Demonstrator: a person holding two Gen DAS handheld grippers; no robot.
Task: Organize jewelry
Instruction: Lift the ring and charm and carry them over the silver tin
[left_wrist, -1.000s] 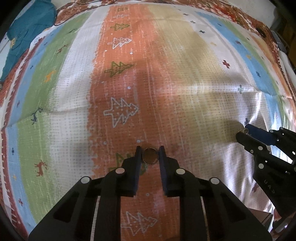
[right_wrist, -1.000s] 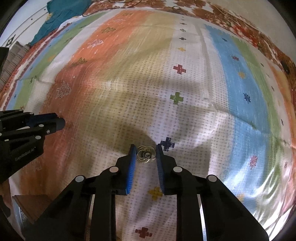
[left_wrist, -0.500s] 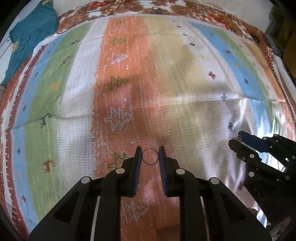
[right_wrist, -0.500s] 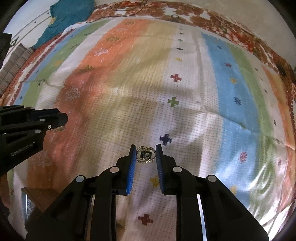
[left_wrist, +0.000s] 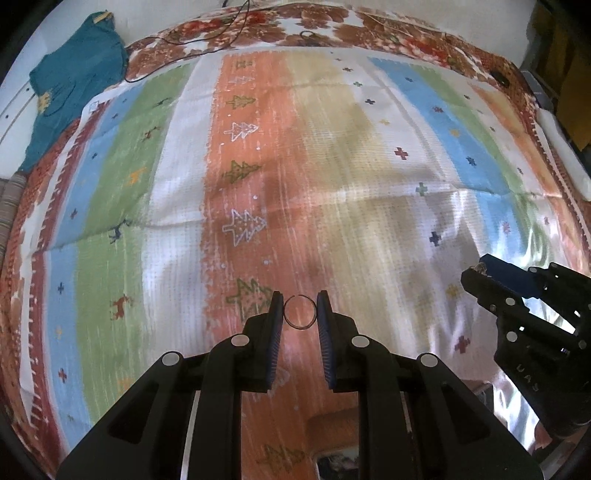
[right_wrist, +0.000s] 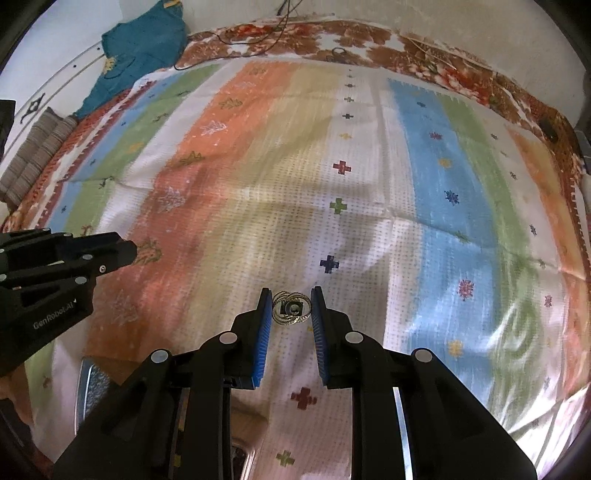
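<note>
My left gripper (left_wrist: 300, 312) is shut on a thin dark ring (left_wrist: 300, 327), held upright between the fingertips above the striped bedspread (left_wrist: 332, 166). My right gripper (right_wrist: 291, 308) is shut on a gold wire-loop jewelry piece (right_wrist: 291, 309) with a dark square centre, also held above the bedspread. The right gripper also shows in the left wrist view (left_wrist: 480, 271) at the right, and the left gripper shows in the right wrist view (right_wrist: 125, 249) at the left. Both are lifted off the cloth.
A teal garment (left_wrist: 74, 88) lies at the far left corner of the bed. A black cable (left_wrist: 207, 40) runs along the patterned border at the back. A brown box edge with a shiny lining (right_wrist: 92, 380) shows at the lower left.
Both grippers have risen and drawn back from the bedspread, each carrying its jewelry; more of the bed is in view. Neither grip has changed.
</note>
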